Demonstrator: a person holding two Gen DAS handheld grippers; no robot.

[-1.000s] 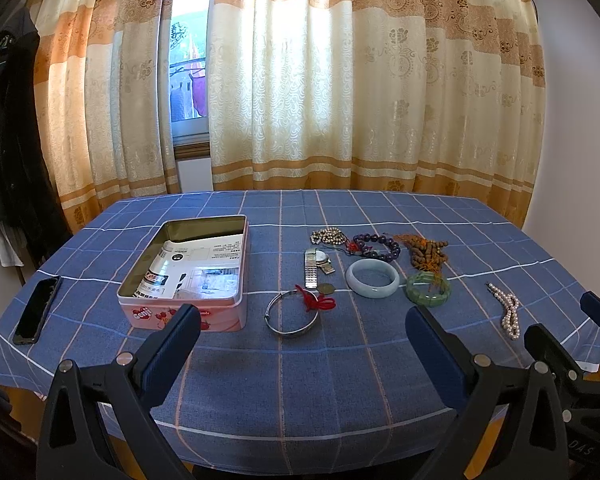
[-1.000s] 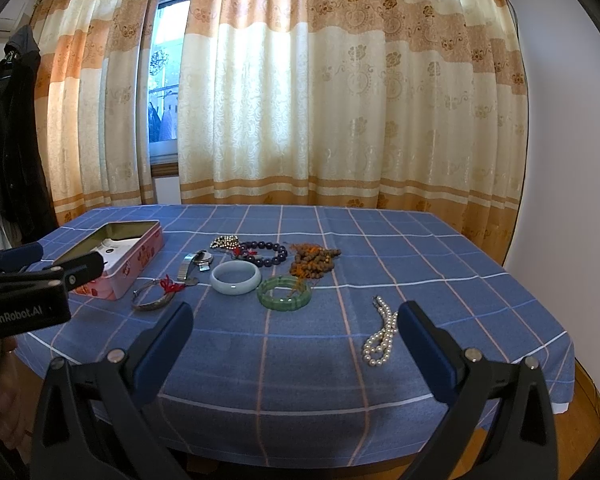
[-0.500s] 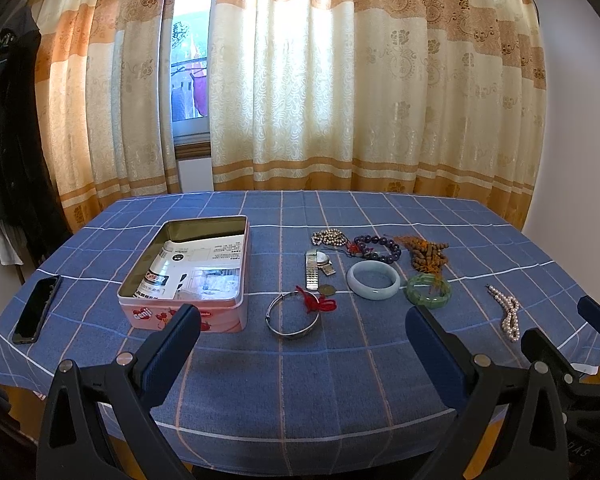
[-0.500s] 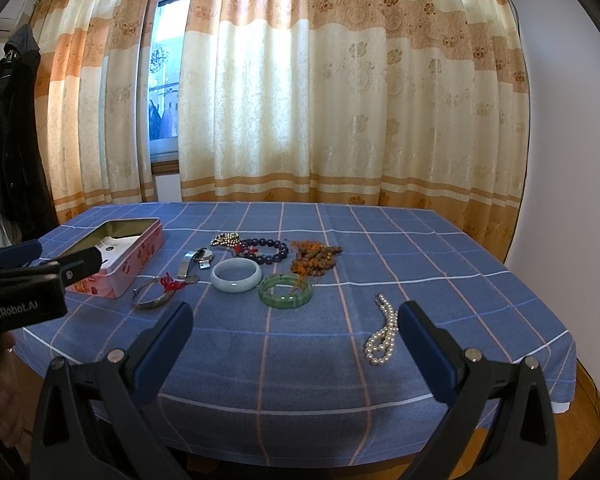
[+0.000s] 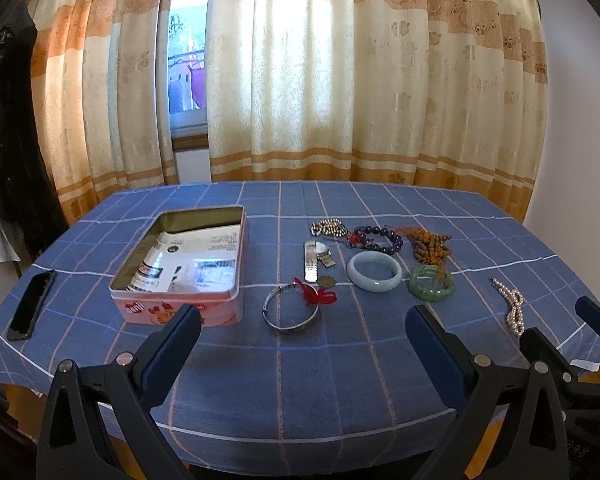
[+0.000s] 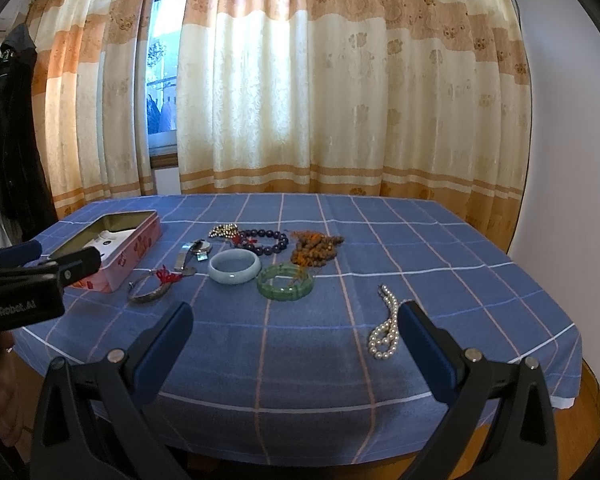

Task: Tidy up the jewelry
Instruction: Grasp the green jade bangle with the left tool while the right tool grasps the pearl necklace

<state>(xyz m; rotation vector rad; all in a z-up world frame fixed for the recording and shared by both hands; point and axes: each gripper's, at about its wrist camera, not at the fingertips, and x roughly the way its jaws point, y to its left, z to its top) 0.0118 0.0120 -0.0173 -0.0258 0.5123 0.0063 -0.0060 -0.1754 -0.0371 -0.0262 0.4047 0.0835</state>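
Nothing had been sorted yet, judging by the layout. The open tin [image 5: 188, 264] sat on the left of the blue checked surface [image 5: 300, 368], holding only printed packets as far as could be seen, no jewelry. All the pieces lay loose to its right: a silver bangle [image 5: 291, 311] with a red tassel just beside the tin, a watch [image 5: 315, 256], a pale bangle [image 5: 374, 271], a green bangle [image 5: 431, 283], dark beads [image 5: 378, 238], orange beads [image 5: 428, 242], and a pearl string [image 6: 385, 330] well apart, nearest the right tongs [image 6: 296, 344]. Both left tongs [image 5: 303, 348] and right tongs hung spread wide and empty, so every piece remained to be moved
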